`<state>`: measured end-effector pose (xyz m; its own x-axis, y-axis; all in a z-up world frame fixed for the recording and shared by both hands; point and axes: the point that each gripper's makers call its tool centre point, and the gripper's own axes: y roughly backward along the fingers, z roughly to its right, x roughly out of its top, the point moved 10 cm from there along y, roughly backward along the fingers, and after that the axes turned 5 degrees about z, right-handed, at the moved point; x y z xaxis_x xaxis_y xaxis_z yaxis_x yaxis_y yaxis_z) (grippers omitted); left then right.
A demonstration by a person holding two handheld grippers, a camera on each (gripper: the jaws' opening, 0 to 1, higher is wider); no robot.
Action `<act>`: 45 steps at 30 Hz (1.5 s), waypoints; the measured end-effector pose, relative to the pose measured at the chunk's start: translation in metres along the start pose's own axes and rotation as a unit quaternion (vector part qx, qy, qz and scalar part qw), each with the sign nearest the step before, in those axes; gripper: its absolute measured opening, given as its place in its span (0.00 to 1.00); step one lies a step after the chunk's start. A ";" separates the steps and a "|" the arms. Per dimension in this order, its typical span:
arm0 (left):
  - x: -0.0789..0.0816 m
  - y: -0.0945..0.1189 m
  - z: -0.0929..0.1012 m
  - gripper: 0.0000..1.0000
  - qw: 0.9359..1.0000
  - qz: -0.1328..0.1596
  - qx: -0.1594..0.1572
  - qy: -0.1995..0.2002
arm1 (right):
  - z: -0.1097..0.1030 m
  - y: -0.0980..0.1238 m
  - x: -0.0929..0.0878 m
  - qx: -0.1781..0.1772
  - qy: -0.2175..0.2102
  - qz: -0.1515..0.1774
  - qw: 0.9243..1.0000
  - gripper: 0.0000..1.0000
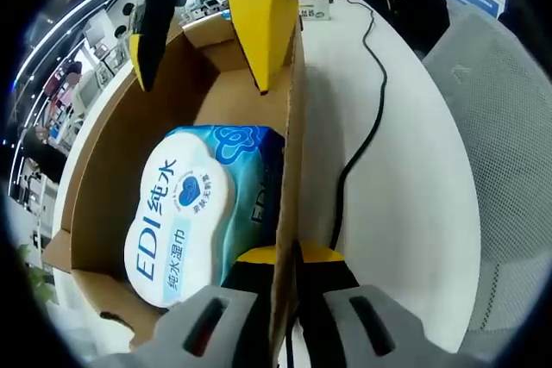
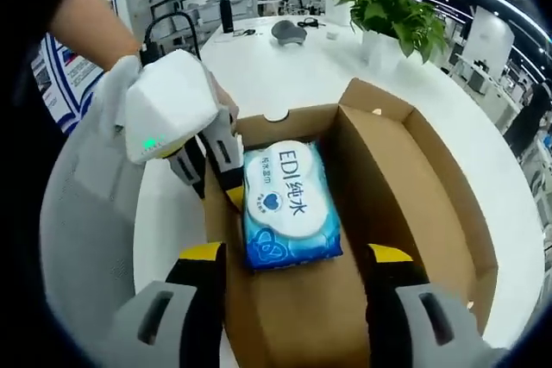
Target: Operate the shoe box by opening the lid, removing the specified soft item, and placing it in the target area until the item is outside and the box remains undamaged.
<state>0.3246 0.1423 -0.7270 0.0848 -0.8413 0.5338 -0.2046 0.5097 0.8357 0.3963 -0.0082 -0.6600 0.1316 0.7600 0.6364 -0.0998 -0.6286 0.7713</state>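
Lid-opening is judged done — the shoe box (image 2: 414, 178) side wall is clamped by the left gripper (image 1: 285, 252), the wet-wipe pack (image 2: 289, 204) lies inside between the wide-spread right gripper (image 2: 293, 269) jaws — removal and placement remain.

Bright, even overhead office light (ceiling strips), soft shadows, sharp centre, strong fisheye bending at edges.

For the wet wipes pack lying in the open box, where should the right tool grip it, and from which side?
Come from above, jaws across the short width of the wet wipes pack, near its middle. It lies flat, label up, on the floor of the box, against the wall that the left tool clamps; the other long edge has free room beside it. The right tool is open.
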 end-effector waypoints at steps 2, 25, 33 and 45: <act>0.000 0.000 -0.001 0.04 1.000 -0.001 -0.001 0.002 | 0.000 -0.007 -0.003 0.011 -0.008 0.004 1.000 0.66; -0.001 0.000 0.001 0.04 1.000 0.001 -0.001 -0.001 | -0.005 -0.046 -0.002 0.008 0.019 0.004 1.000 0.61; 0.000 0.000 0.001 0.04 1.000 0.000 0.000 0.000 | 0.001 -0.058 -0.011 0.015 -0.001 -0.005 1.000 0.63; 0.000 -0.001 0.000 0.04 1.000 0.000 0.000 0.001 | 0.004 -0.057 -0.014 0.023 0.006 0.002 1.000 0.61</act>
<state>0.3243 0.1416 -0.7273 0.0867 -0.8411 0.5339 -0.2040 0.5096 0.8359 0.4036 0.0163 -0.7125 0.1200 0.7595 0.6394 -0.0554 -0.6379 0.7681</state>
